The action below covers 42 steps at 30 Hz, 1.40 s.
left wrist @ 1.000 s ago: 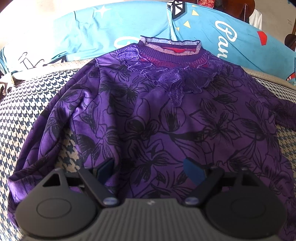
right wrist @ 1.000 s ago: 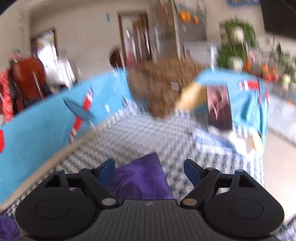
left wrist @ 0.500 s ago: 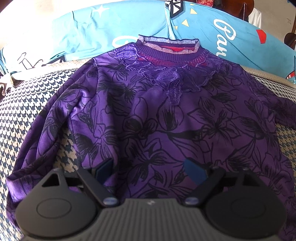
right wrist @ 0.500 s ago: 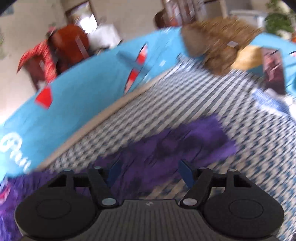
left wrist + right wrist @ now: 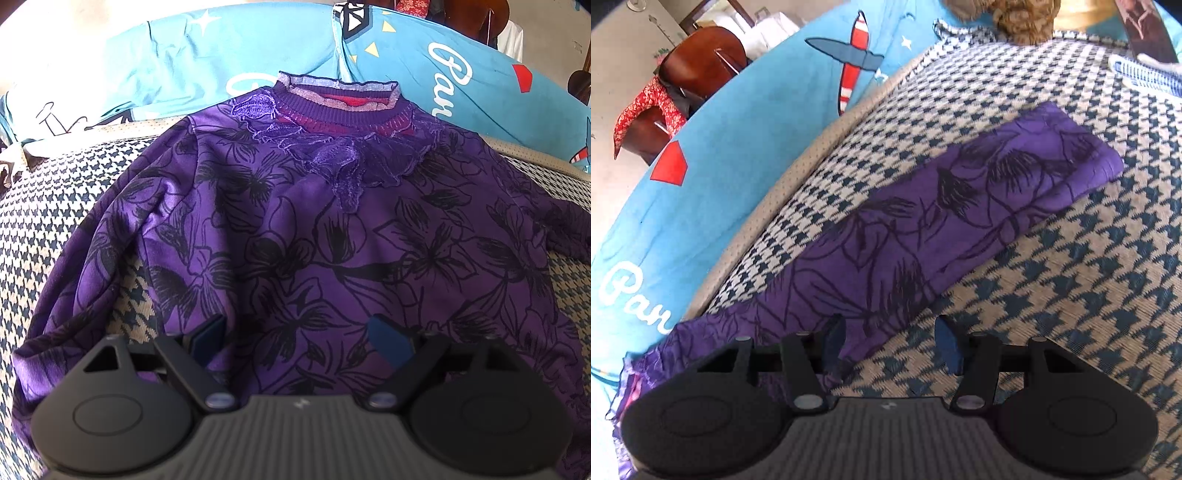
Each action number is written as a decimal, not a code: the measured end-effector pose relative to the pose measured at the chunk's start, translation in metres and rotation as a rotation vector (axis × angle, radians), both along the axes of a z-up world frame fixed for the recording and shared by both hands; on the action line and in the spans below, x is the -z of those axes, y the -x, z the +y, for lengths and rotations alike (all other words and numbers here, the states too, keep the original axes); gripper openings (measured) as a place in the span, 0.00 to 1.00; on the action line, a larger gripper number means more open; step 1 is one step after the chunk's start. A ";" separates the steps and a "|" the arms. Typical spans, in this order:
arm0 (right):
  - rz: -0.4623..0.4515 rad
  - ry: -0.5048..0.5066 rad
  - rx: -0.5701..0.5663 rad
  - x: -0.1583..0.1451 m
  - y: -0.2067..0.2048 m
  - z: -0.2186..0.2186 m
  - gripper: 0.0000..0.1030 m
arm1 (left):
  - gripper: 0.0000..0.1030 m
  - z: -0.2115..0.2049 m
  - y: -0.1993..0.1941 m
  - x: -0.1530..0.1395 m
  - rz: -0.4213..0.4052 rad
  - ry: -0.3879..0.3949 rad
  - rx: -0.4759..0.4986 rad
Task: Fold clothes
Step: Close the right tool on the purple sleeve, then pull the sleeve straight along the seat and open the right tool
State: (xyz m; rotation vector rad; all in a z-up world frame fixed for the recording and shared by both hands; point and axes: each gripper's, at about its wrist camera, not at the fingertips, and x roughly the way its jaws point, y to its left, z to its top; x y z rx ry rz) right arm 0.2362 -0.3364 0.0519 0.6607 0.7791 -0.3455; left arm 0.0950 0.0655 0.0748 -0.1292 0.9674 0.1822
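Left wrist view: purple floral top (image 5: 332,236) lies spread flat, front up, on the houndstooth sofa seat (image 5: 48,206), collar toward the blue cushions (image 5: 207,62).
Feel: looks thin, floppy, a bit slinky; light. Pinch hem or cuff edges, not the middle.
Left hand-held gripper (image 5: 299,339): wide apart over the lower hem, nothing pinched.
Right hand-held gripper (image 5: 890,343): closing, about halfway. The sleeve (image 5: 960,210) edge sits by its left pad; contact there, hard to say.
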 end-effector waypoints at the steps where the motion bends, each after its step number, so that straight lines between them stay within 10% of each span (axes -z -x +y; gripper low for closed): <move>1: -0.011 -0.011 0.002 0.001 -0.001 0.002 0.53 | 0.85 0.000 0.000 0.000 0.000 0.000 0.000; 11: -0.041 0.054 0.044 0.007 -0.011 0.016 0.10 | 0.85 -0.002 0.000 0.002 0.004 -0.009 0.003; 32: 0.077 0.031 0.081 -0.013 0.059 0.019 0.09 | 0.85 -0.004 0.003 -0.003 -0.014 -0.005 0.002; 42: -0.071 0.180 0.087 -0.043 0.062 -0.032 0.09 | 0.85 -0.002 0.003 -0.004 -0.013 0.006 -0.003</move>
